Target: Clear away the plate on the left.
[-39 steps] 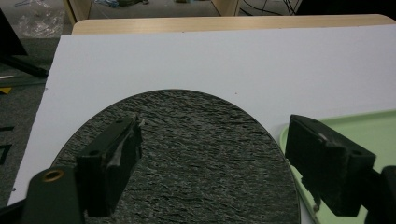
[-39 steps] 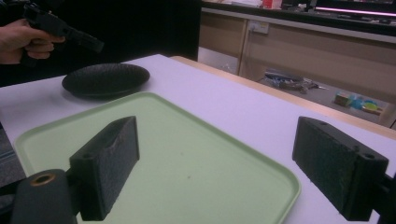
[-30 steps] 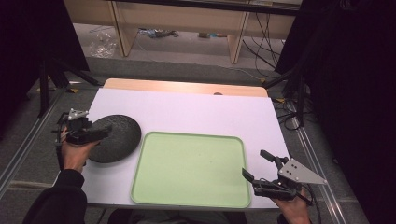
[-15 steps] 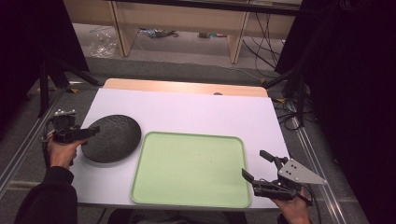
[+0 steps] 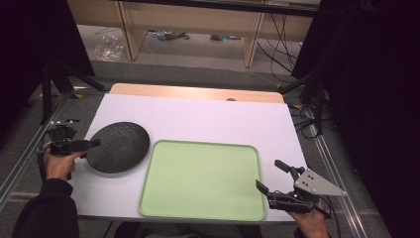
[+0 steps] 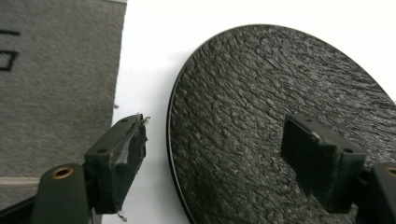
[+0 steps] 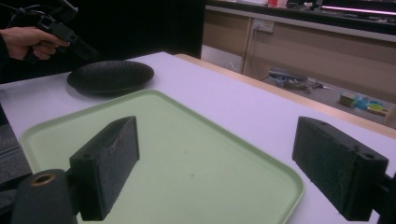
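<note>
On the white desk (image 5: 208, 119) a black plate (image 5: 119, 147) with a rough, pebbled face lies flat at about nine o'clock from the desk's middle, its right rim just beside the upper left corner of a pale green tray (image 5: 200, 179), though whether the two touch cannot be told. The left tool (image 5: 90, 144), held in a hand (image 5: 58, 163) at the desk's left edge, sits at the plate's nine o'clock rim with its jaws released and wide apart. In the left gripper view one jaw hangs over the bare desk outside the rim and the other over the plate's (image 6: 280, 116) textured surface, so the rim lies between them without being pinched. The right tool (image 5: 271, 177) rests at the tray's lower right corner, near five o'clock of the desk, its jaws also spread and holding nothing. In the right gripper view the jaws frame the tray (image 7: 187, 158), with the plate (image 7: 111, 75) and the left tool (image 7: 86, 49) farther off at about eleven o'clock.
</note>
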`<state>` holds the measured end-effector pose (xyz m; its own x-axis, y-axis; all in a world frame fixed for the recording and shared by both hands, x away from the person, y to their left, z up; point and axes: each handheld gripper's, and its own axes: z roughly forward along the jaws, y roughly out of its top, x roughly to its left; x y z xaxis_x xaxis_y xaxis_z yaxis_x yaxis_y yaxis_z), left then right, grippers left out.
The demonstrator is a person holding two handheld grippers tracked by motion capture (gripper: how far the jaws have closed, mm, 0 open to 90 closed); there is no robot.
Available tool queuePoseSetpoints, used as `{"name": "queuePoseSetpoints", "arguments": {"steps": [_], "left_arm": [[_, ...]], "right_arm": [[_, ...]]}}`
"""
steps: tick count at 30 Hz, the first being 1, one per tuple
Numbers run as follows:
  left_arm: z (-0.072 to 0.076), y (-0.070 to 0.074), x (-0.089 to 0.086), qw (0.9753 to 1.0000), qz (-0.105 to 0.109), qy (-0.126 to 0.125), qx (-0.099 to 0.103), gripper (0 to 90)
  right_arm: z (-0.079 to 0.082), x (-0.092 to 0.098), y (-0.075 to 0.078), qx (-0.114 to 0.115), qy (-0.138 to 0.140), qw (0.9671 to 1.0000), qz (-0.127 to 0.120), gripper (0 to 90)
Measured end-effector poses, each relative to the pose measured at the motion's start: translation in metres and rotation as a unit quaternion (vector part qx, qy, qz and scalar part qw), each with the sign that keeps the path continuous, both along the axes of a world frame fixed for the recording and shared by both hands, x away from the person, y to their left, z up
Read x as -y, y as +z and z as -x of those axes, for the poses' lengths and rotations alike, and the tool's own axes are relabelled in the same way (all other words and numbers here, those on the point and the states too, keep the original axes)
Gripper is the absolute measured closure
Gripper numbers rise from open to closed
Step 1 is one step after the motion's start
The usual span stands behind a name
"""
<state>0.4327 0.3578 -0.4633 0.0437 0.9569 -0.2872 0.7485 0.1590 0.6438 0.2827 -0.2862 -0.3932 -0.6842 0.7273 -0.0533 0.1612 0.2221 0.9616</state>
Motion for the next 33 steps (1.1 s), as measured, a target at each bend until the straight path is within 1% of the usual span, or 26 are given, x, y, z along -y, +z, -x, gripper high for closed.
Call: {"name": "queuePoseSetpoints", "arguments": {"steps": [2, 5, 6, 8, 9, 10, 11, 14, 15, 16, 17, 19, 21, 23, 24, 26, 30, 32, 33], "left_arm": [[-0.001, -0.001, -0.002, 1.0, 0.003, -0.005, -0.002, 23.0], [-0.002, -0.001, -0.005, 0.9998, 0.012, -0.011, -0.011, 24.6], [-0.002, -0.002, -0.006, 0.9997, 0.017, -0.009, -0.016, 24.9], [-0.002, -0.003, -0.007, 0.9996, 0.015, -0.008, -0.02, 26.9], [-0.002, -0.004, -0.008, 0.9996, 0.016, -0.009, -0.021, 26.9], [-0.003, -0.005, -0.009, 0.9995, 0.018, -0.01, -0.026, 26.7], [-0.003, -0.006, -0.008, 0.9994, 0.023, -0.007, -0.025, 26.6], [-0.004, -0.008, -0.009, 0.9992, 0.023, -0.011, -0.032, 27.3], [-0.003, -0.008, -0.01, 0.9991, 0.013, -0.016, -0.038, 27.8], [-0.003, -0.009, -0.009, 0.9992, 0.011, -0.014, -0.036, 29.3], [-0.004, -0.01, -0.009, 0.9992, 0.014, -0.014, -0.036, 30.7], [-0.004, -0.012, -0.01, 0.9984, 0.013, -0.027, -0.048, 32.6], [-0.005, -0.013, -0.009, 0.998, 0.013, -0.032, -0.053, 35.1], [-0.006, -0.014, -0.008, 0.9974, 0.021, -0.036, -0.058, 37.8], [-0.006, -0.015, -0.007, 0.9973, 0.032, -0.031, -0.057, 38.9], [-0.007, -0.016, -0.007, 0.997, 0.034, -0.029, -0.063, 40.0], [-0.008, -0.017, -0.009, 0.9957, 0.053, -0.023, -0.073, 42.7], [-0.009, -0.019, -0.009, 0.9951, 0.057, -0.02, -0.078, 44.4], [-0.009, -0.019, -0.008, 0.9954, 0.054, -0.019, -0.077, 45.8]], "right_arm": [[0.0, 0.0, 0.0, 0.0, 0.0, 1.0, 0.0, 15.6], [0.0, 0.0, 0.0, -0.001, 0.001, 1.0, 0.0, 15.7], [0.0, 0.0, 0.0, 0.001, 0.001, 1.0, -0.001, 15.7], [0.0, 0.0, 0.0, 0.0, -0.001, 1.0, 0.003, 15.8], [0.0, -0.001, 0.0, 0.001, 0.002, 1.0, 0.0, 15.8], [-0.001, 0.0, 0.0, 0.006, 0.0, 1.0, 0.004, 15.8], [-0.001, 0.0, 0.0, 0.011, -0.001, 0.9999, 0.008, 15.8], [-0.001, 0.0, 0.0, 0.011, -0.001, 0.9999, 0.008, 15.8], [-0.001, 0.0, 0.0, 0.011, -0.001, 0.9999, 0.008, 15.8], [-0.001, 0.0, 0.0, 0.011, -0.001, 0.9999, 0.008, 15.9], [-0.001, 0.0, 0.0, 0.011, -0.001, 0.9999, 0.009, 15.9], [-0.001, 0.0, 0.0, 0.011, -0.001, 0.9999, 0.009, 15.9], [-0.001, 0.0, 0.0, 0.011, -0.001, 0.9999, 0.009, 15.9], [-0.001, 0.0, 0.0, 0.01, -0.001, 0.9999, 0.009, 15.9], [-0.001, 0.0, 0.0, 0.01, -0.001, 0.9999, 0.009, 15.9], [-0.001, 0.0, 0.0, 0.01, 0.0, 0.9999, 0.009, 16.1], [-0.001, 0.0, 0.0, 0.006, 0.002, 0.9999, 0.013, 16.1], [-0.001, 0.0, 0.0, 0.006, 0.001, 0.9999, 0.014, 16.1], [-0.001, 0.0, 0.0, 0.006, 0.0, 0.9999, 0.016, 16.1]]}}
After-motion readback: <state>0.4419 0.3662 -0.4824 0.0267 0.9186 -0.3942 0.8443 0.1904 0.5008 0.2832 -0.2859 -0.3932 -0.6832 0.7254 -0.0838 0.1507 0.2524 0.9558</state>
